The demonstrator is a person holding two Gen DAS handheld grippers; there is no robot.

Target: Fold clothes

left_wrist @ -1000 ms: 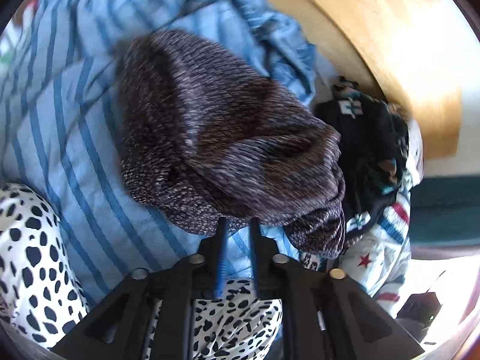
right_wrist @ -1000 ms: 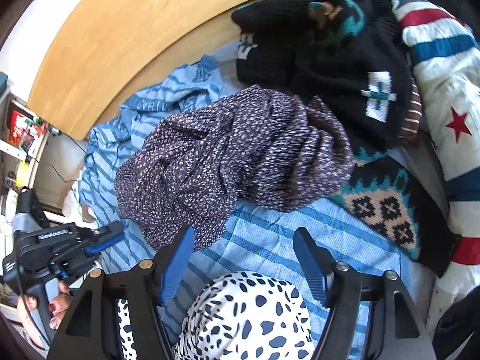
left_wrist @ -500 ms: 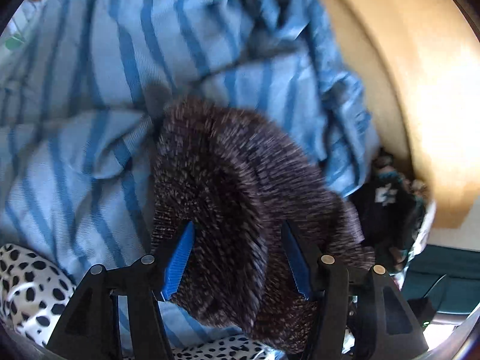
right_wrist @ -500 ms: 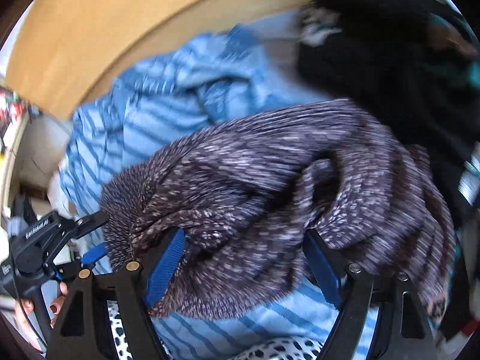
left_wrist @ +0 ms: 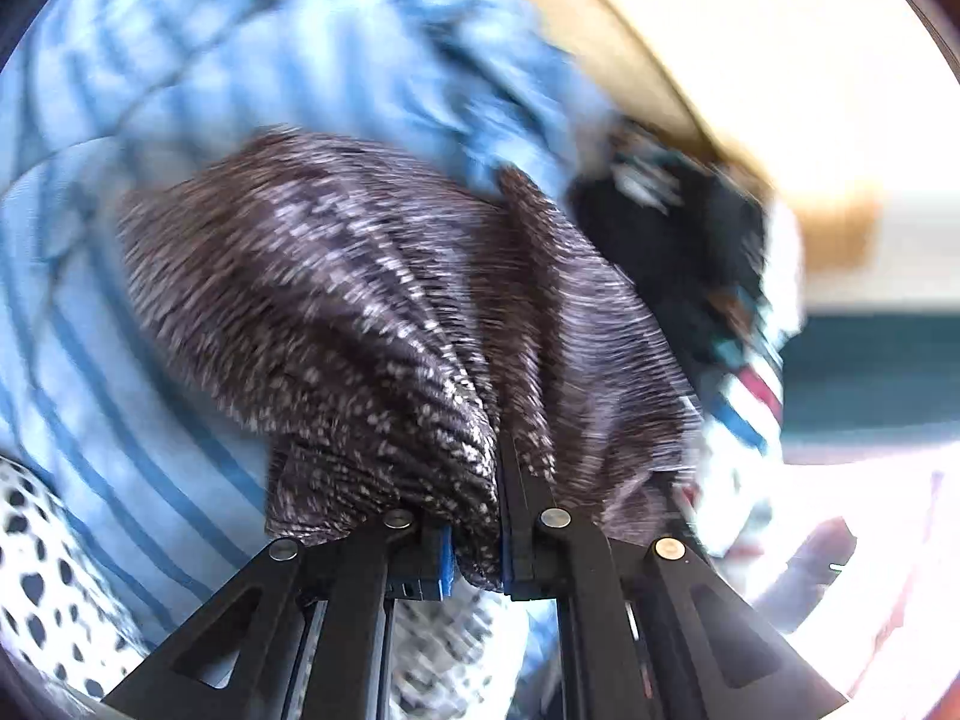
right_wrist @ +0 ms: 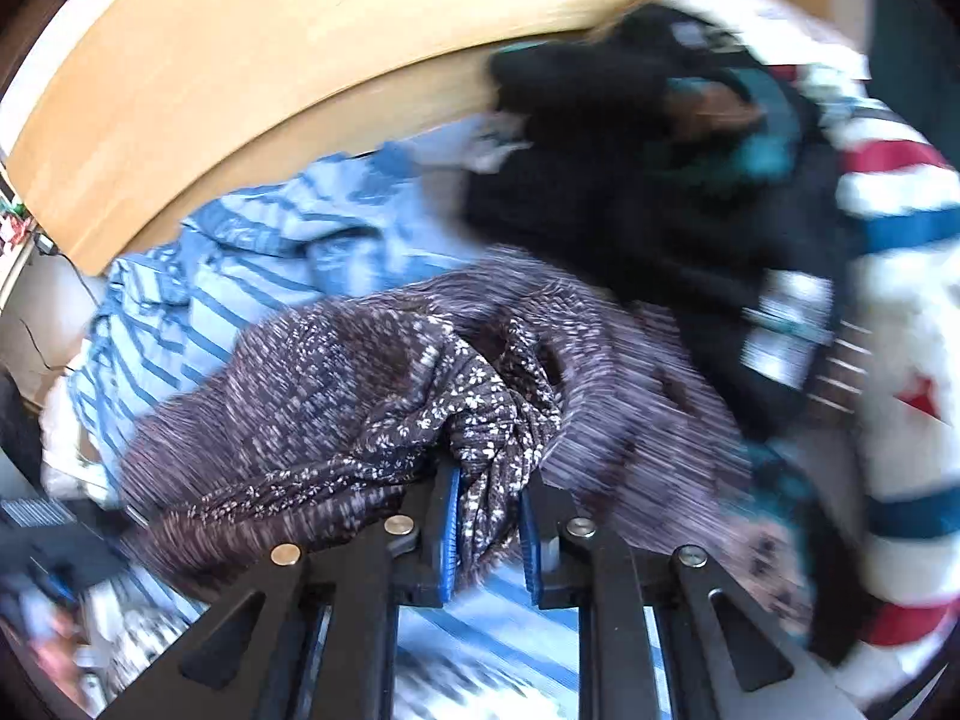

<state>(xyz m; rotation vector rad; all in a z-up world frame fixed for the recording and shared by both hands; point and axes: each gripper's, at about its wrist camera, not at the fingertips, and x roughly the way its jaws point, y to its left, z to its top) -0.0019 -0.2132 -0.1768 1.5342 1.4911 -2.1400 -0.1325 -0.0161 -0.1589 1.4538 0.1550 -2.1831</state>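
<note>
Left wrist view: the left gripper (left_wrist: 501,516) has its jaws closing on a bunched fold of the dark speckled garment (left_wrist: 372,300), cloth pinched between the blue pads (left_wrist: 445,558). The garment runs up and away from the jaws toward the wooden headboard (left_wrist: 648,60), lying on the blue striped sheet (left_wrist: 180,90) of the bed. A black-spotted white cloth (left_wrist: 36,552) sits at the near left edge, and a black patterned knit (left_wrist: 690,240) lies to the far right of the garment. The picture is motion-blurred, so finer folds cannot be read. Right wrist view: the right gripper (right_wrist: 489,516) also has its jaws closing, with a twisted hem of the same garment (right_wrist: 336,396) pressed between them. From here the cloth's long axis stretches leftward, toward the side where a blurred dark tool, probably the other gripper, shows at the frame's lower left. Judgement: both hands hold separate edges, so the coming move turns on drawing them apart along that axis to spread the piece flat. Only this view shows the red, white and blue starred bedding (right_wrist: 900,276) at the right edge.
</note>
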